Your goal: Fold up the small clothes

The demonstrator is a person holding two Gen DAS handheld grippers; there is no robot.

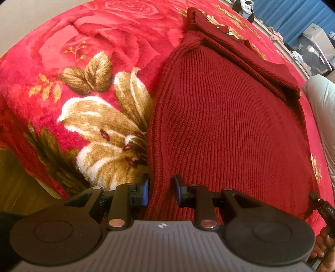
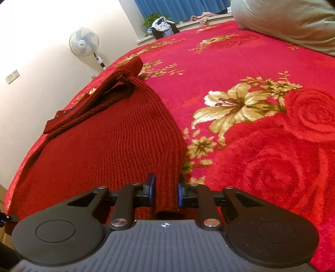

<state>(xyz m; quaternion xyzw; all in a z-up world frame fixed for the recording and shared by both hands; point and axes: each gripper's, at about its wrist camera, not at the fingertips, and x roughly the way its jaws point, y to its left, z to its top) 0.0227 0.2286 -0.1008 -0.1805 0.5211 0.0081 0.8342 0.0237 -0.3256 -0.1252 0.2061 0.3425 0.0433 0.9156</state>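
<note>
The left tongs [image 1: 161, 191] are nearly closed, their blue pads pinching the near left edge of a dark red knitted sweater [image 1: 226, 129]. The right tongs [image 2: 165, 191] are likewise narrow and grip the sweater's [image 2: 117, 150] near right corner, a fold of ribbed knit bunched between the pads. The sweater lies flat on a bed, its near hem at the tongs and its body stretching away from them. At its far end a sleeve [image 1: 247, 54] is folded across the top, lying slantwise over the body. Under it is a bright red blanket [image 1: 83, 62] printed with roses and gold-and-white lilies, covering the bed. In the right wrist view a pale pillow [image 2: 289, 23] rests at the blanket's far corner, a white standing fan [image 2: 84, 42] is by the wall, and blue curtains [image 2: 182, 8] hang behind a sill with some heaped clothes [image 2: 163, 26].
</note>
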